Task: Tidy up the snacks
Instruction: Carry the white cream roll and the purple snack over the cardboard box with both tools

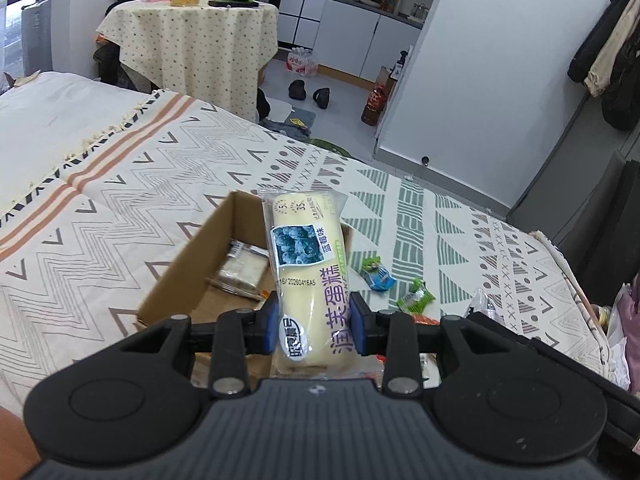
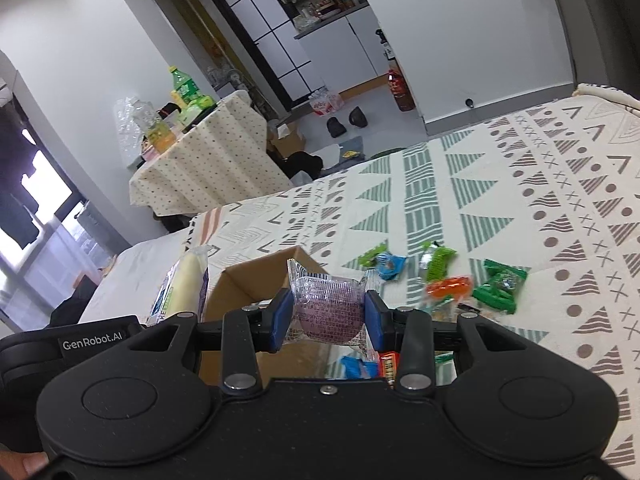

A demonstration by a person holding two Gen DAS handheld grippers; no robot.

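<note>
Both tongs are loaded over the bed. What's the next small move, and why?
Probably lower the left tongs and release the cream cake pack into the cardboard box: the pack already hangs over the open box, where one wrapped snack lies.

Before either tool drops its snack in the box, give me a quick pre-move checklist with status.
1. Left tool shut on the long cake pack: ok.
2. Right tool shut on the round purple snack: ok.
3. Cardboard box open on top: ok.
4. Free room in the box beside the wrapped pack already inside: ok.
5. Cake pack fully over the box opening: cannot tell.
6. Loose snacks on the bedspread outside the box: not ok, still to collect.
</note>
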